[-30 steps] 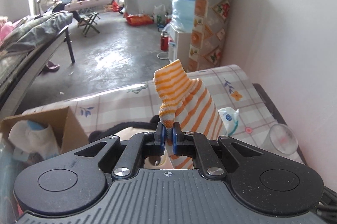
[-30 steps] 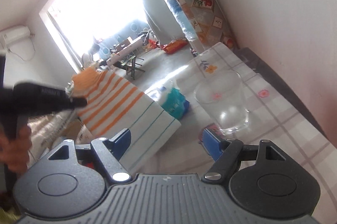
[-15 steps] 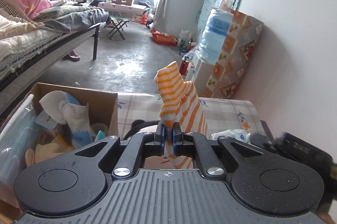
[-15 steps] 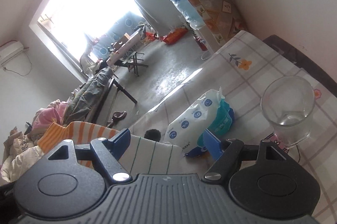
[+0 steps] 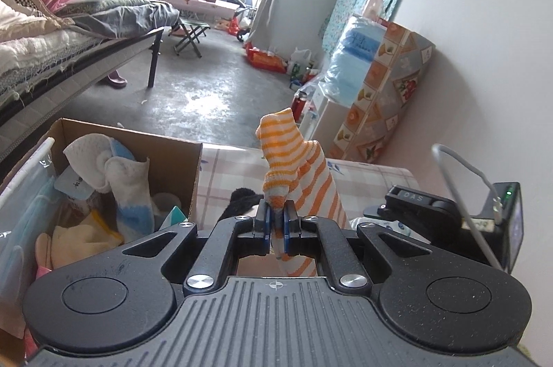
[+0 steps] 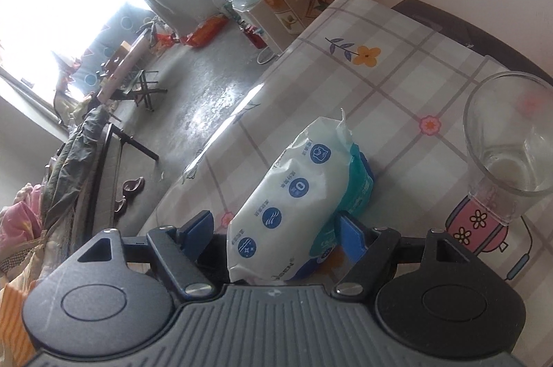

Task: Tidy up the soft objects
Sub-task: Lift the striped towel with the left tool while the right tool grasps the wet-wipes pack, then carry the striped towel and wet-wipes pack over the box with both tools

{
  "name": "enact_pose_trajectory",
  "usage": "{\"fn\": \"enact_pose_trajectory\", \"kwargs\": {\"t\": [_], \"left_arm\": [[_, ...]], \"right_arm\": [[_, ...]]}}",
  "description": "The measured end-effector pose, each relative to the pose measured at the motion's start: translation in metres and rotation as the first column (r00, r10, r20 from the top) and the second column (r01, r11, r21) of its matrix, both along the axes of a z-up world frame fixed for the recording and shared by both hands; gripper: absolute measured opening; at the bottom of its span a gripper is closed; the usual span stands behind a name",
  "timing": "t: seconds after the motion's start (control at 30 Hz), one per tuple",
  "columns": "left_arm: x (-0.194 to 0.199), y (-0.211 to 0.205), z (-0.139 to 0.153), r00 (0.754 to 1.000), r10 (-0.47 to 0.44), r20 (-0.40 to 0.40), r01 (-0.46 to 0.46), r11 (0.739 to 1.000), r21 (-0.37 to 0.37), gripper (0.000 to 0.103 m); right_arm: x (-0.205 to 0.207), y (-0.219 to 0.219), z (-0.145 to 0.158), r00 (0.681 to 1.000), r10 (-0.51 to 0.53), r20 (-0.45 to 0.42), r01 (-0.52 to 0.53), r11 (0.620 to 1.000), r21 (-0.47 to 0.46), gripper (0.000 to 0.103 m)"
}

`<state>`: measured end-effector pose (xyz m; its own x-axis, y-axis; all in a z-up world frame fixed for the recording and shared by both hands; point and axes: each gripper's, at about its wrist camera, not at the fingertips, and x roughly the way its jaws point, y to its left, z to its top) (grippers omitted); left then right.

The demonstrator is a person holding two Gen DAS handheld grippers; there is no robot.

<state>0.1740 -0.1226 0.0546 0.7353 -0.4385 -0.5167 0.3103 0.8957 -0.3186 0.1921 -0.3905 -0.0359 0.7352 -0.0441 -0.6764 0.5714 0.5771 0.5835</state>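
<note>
Oddly, only "DAS" reads on the open right gripper (image 5: 411, 198); the left gripper (image 5: 275, 222) pinches a striped sock (image 5: 293, 159).

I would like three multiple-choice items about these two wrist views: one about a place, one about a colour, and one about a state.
1. Where does the wet-wipes pack lie?
A. inside the cardboard box
B. on the checked tablecloth, between the open fingers of the right gripper
C. on the bed

2. Which colours has the sock in the left gripper?
A. orange and white stripes
B. plain black
C. blue and green dots

3. In what state is the drinking glass?
A. lying on its side
B. full of juice
C. upright and looking empty

Answers:
1 B: the pack rests on the cloth, with one blue pad on each side and a gap at the left pad.
2 A: the stripes show above the shut pads.
3 C: the rim faces up and the cloth shows through the glass.
</note>
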Motion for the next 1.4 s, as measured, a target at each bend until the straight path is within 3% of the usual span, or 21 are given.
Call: {"fn": "enact_pose_trajectory", "kwargs": {"t": [0.2,0.43,0.8,1.4], "left_arm": [[0.001,0.004,-0.002,1.000,-0.005,-0.016,0.004,1.000,-0.020,0.005],[0.003,0.006,-0.001,1.000,-0.007,-0.020,0.006,1.000,-0.025,0.005],[0.004,0.005,-0.003,0.999,-0.010,-0.052,0.008,1.000,-0.030,0.005],[-0.053,0.021,0.022,0.995,-0.100,-0.013,0.099,0.994,-0.056,0.005]], "right_arm": [[0.016,0.003,-0.006,0.998,-0.032,-0.053,0.032,0.999,-0.009,0.091],[0.022,-0.003,-0.019,0.996,-0.044,-0.075,0.046,0.999,0.024,0.091],[0.002,-0.006,-0.013,0.998,0.047,-0.033,-0.046,0.998,0.037,0.061],[-0.083,0.016,-0.002,0.966,0.257,-0.016,-0.256,0.965,0.059,0.054]]}}
